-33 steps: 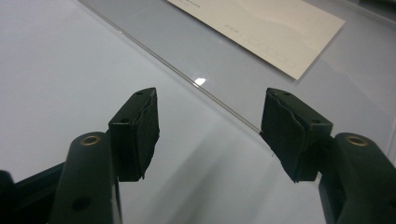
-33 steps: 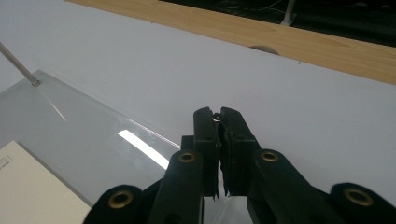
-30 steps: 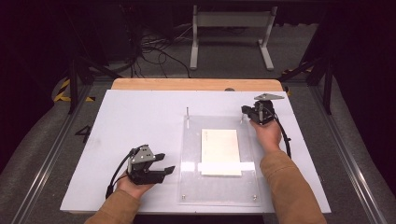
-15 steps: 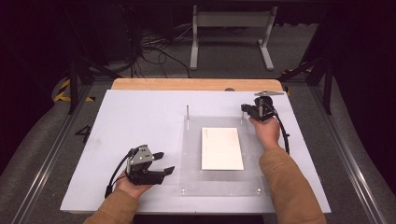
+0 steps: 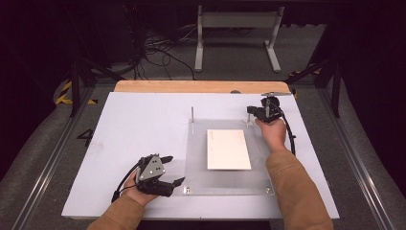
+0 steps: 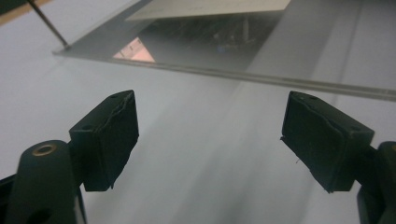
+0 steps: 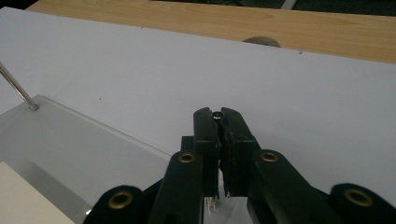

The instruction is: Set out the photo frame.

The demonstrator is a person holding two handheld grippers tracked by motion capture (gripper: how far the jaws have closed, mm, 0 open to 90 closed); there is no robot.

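A clear plastic plate (image 5: pixel 196 158) lies flat on the white board (image 5: pixel 139 124), with a white paper sheet (image 5: pixel 228 149) on it. Thin metal pins stand at its far corners; the far-left pin (image 5: pixel 192 114) is free. My right gripper (image 5: pixel 250 111) is at the far-right corner, shut on that corner's pin (image 7: pixel 216 114), whose tip pokes up between the jaws. My left gripper (image 5: pixel 173 169) rests on the board by the plate's near-left corner, open and holding nothing. In the left gripper view the left gripper (image 6: pixel 210 140) faces the plate's edge (image 6: pixel 233 79).
A wooden strip (image 5: pixel 201 86) runs along the board's far side. Beyond the table are a metal stand (image 5: pixel 237 28) and cables on the floor. Bare white board stretches left of the plate.
A second ago the clear plate looked larger, with a bright glare band across the paper; now it lies flat and glare-free. Both hands have hardly moved.
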